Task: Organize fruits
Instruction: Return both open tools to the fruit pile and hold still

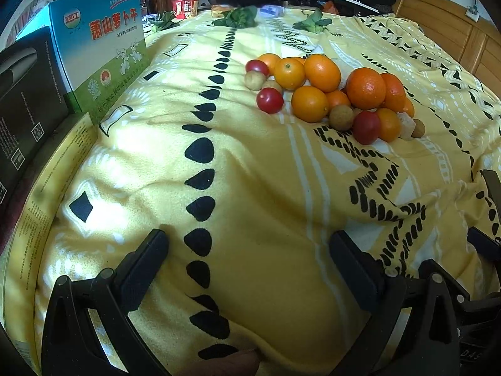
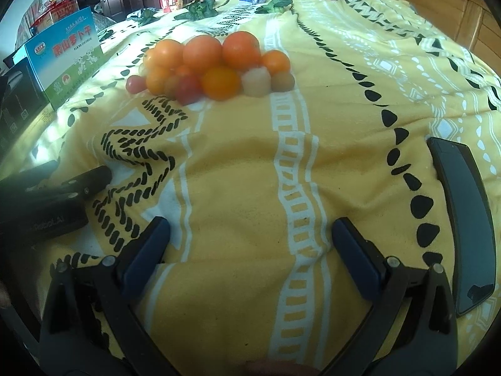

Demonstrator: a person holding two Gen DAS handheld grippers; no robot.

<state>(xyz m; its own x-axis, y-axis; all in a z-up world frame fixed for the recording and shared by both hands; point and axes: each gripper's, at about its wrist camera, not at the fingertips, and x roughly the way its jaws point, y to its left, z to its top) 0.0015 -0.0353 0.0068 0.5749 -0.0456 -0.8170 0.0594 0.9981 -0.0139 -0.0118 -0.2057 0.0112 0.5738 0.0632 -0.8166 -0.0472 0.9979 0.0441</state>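
Note:
A pile of fruit lies on the yellow patterned cloth (image 1: 256, 188): several oranges (image 1: 365, 88), red cherry tomatoes (image 1: 269, 100) and small brown longans (image 1: 340, 117). In the right wrist view the same pile shows oranges (image 2: 241, 50), a red tomato (image 2: 187, 90) and a pale peeled piece (image 2: 256, 82). My left gripper (image 1: 247, 244) is open near the cloth's front, well short of the pile, nothing between its fingers. My right gripper (image 2: 249, 235) is open too, empty, also well short of the fruit. The left gripper's body (image 2: 56, 200) shows at the right wrist view's left edge.
A blue and green printed box (image 1: 103, 44) and a black box (image 1: 28, 94) stand at the left. A black phone (image 2: 463, 219) lies on the cloth at the right. Leafy greens (image 1: 238, 17) and a red cup (image 1: 184, 7) sit at the far edge.

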